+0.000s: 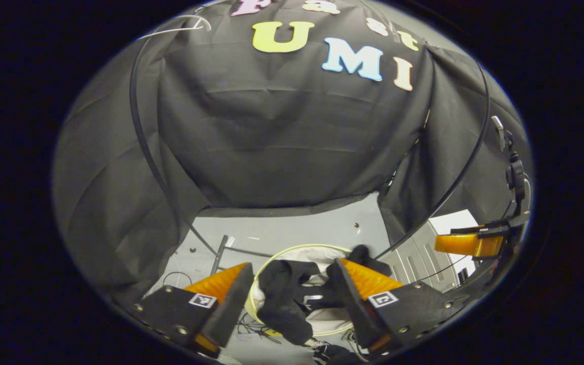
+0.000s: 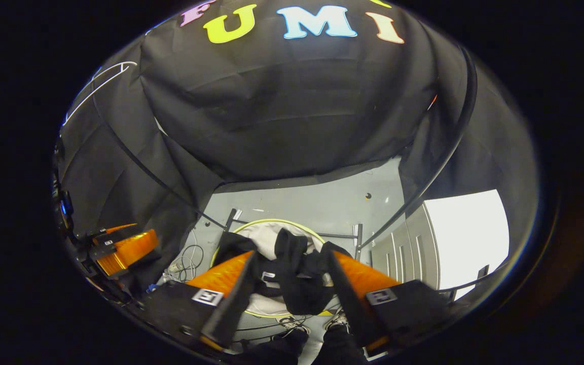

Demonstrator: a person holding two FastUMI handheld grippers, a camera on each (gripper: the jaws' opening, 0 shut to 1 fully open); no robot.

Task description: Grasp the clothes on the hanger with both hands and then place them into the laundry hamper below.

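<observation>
Both grippers stand with their jaws spread wide and nothing between them: the left gripper [image 1: 292, 309] at 6 o'clock of the left gripper view, the right gripper [image 2: 287, 299] at 6 o'clock of the right gripper view, each aimed down at the floor. Below them the dark clothes [image 1: 292, 294] lie draped over the pale liner and light rim of the round laundry hamper [image 2: 266, 222], partly inside, with one dark fold hanging over the near edge. A bare white wire hanger [image 1: 175, 28] shows at 11 o'clock. Judging by this, the drop is made and little is left beyond perhaps tucking in the overhanging cloth. How deep the garment sits is hard to tell, since the fingers cover the hamper's sides and its near rim is cut off.
</observation>
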